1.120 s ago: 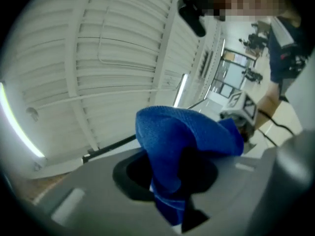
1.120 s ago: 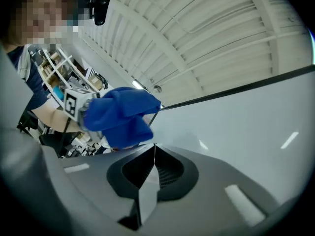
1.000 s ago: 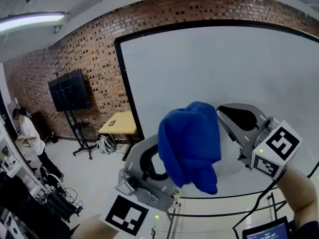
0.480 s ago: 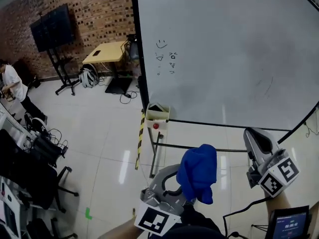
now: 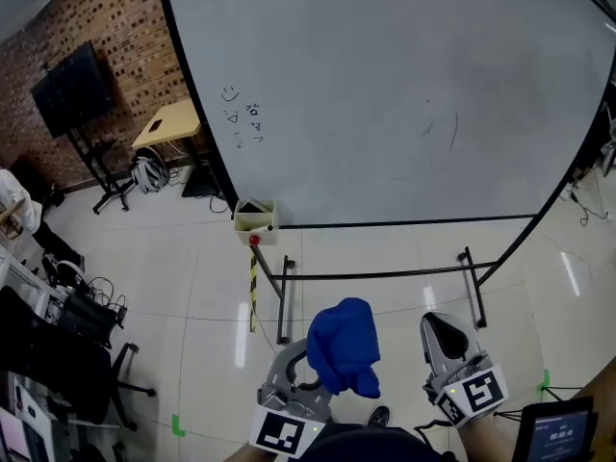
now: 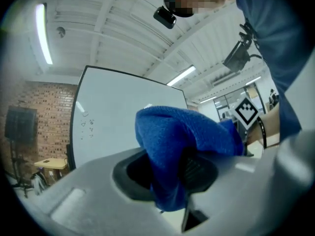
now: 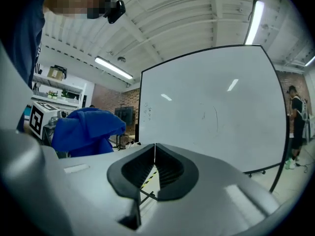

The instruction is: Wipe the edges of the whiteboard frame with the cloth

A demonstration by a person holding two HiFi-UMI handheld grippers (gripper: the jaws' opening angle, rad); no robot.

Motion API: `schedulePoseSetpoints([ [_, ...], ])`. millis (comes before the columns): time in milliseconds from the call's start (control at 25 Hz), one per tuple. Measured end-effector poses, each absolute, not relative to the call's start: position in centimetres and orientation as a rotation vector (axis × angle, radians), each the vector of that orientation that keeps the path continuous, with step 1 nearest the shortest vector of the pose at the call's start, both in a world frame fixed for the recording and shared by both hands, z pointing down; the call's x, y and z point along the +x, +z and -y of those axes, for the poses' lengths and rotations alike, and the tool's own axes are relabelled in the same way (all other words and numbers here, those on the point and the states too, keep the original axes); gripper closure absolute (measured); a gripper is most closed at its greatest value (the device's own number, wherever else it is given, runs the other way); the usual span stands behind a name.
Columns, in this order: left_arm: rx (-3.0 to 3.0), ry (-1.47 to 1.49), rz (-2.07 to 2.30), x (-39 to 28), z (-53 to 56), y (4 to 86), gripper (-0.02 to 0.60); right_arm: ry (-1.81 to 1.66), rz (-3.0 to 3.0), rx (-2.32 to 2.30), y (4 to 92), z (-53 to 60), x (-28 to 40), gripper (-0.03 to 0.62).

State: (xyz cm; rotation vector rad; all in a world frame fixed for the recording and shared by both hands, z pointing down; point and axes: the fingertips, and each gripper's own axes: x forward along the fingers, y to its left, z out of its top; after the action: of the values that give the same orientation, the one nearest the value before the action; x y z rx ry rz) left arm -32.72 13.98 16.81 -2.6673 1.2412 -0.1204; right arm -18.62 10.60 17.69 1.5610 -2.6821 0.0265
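Pinching cloth in left gripper fingers, right gripper fingers closed empty, so press a flat fold along whiteboard frame.

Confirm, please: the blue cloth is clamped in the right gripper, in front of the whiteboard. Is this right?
No. The blue cloth is clamped in the left gripper, in front of the whiteboard. The left gripper view shows it between those jaws; the right gripper is shut on nothing.
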Motion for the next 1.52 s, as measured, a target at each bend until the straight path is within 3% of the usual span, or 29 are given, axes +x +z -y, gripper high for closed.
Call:
schedulePoseSetpoints([
  [480, -2.775, -0.064, -1.326, -26.6, -16.9, 18.1, 0.477, -0.079, 2.695, 1.485, 18.0, -13.9, -14.5, 0.583],
  [800, -2.809, -0.159, -1.375, -24.2, -19.8, 19.9, 0.477, 0.024, 2.727, 1.472, 19.7, -15.4, -12.7, 0.583],
  [1520, -2.889, -0.119, -1.26, -26.4, -24.7, 23.3, 0.477, 0.024, 2.584, 1.529, 21.6, -23.5, -16.7, 0.583],
])
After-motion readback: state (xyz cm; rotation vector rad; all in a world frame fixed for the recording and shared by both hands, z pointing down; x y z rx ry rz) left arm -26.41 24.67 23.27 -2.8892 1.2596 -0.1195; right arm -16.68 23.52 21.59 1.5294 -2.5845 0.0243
